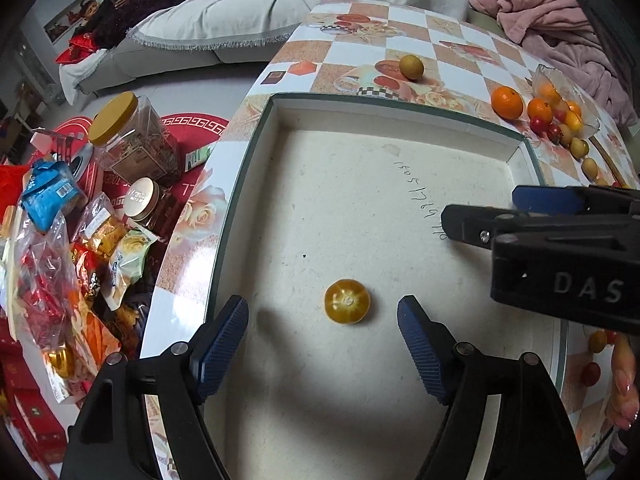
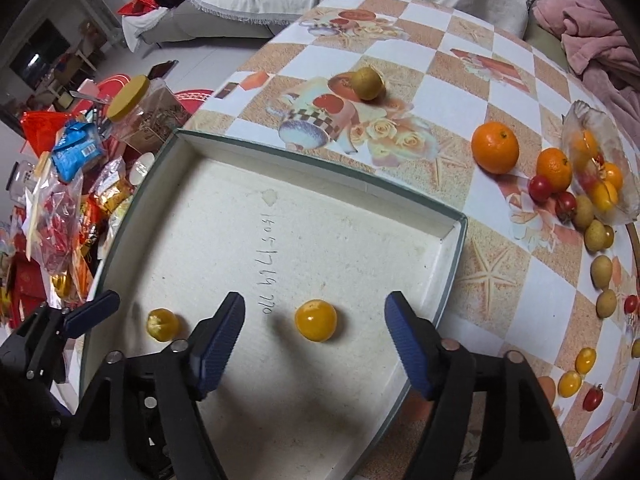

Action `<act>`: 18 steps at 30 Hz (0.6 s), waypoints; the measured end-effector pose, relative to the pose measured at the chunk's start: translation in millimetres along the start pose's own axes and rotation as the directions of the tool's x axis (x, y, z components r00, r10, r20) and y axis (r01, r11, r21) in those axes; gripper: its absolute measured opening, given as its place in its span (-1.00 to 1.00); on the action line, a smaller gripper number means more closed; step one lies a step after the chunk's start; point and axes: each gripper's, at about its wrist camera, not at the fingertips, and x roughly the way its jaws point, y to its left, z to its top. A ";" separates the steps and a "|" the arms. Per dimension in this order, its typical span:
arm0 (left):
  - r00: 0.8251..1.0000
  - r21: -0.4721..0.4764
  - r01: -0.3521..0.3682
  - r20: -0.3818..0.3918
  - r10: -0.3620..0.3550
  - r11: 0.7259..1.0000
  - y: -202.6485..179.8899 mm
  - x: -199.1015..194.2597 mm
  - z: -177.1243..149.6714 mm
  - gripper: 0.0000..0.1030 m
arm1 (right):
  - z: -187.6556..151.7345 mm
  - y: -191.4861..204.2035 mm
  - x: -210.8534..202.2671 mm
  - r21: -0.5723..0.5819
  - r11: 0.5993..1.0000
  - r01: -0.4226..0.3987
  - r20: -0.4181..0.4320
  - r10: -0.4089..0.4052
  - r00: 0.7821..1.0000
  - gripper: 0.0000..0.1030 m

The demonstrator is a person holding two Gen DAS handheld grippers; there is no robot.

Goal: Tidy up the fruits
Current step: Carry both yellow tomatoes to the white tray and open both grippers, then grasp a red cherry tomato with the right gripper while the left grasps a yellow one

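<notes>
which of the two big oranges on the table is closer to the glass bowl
The smaller orange, sitting right beside the glass bowl. The larger orange lies farther out, nearer the box.

Right gripper (image 1: 480, 216) body hides the tray's (image 1: 256, 160) right wall in the left wrist view. Glass bowl (image 2: 600, 168) contents blur behind its wall; a hand (image 1: 624, 380) is cut by the frame edge; handwriting (image 2: 267, 264) on the tray floor is illegible

"DAS" stands on the right tool (image 1: 480, 216); the box (image 2: 320, 240) floor bears handwritten digits, seemingly unreadable.
</notes>
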 end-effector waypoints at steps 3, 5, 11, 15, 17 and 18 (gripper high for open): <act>1.000 0.008 -0.001 -0.004 0.001 1.000 -2.4 -2.5 -1.0 0.52 | 1.8 2.0 -6.8 -0.010 1.000 0.011 0.021 -0.011 1.000 0.57; 1.000 0.018 -0.001 -0.006 0.001 1.000 -5.1 -4.9 -0.7 0.52 | 2.3 -0.5 -13.2 -0.007 1.000 0.012 0.028 -0.012 1.000 0.59; 1.000 0.049 0.004 0.005 -0.004 0.999 -20.8 -16.3 6.9 0.52 | -2.0 -18.7 -32.5 0.028 0.999 0.029 0.056 -0.030 0.998 0.60; 0.999 0.081 0.020 0.028 -0.022 0.997 -40.2 -25.4 16.1 0.52 | -16.2 -48.3 -47.8 0.086 0.995 0.052 0.066 -0.058 0.996 0.60; 0.999 0.104 0.033 0.037 -0.037 0.994 -54.6 -28.2 20.2 0.52 | -26.1 -66.8 -53.3 0.129 0.990 0.062 0.063 -0.070 0.996 0.60; 0.998 0.116 0.040 0.038 -0.045 0.992 -61.7 -29.4 22.1 0.52 | -32.4 -77.5 -56.3 0.154 0.986 0.070 0.062 -0.080 0.995 0.60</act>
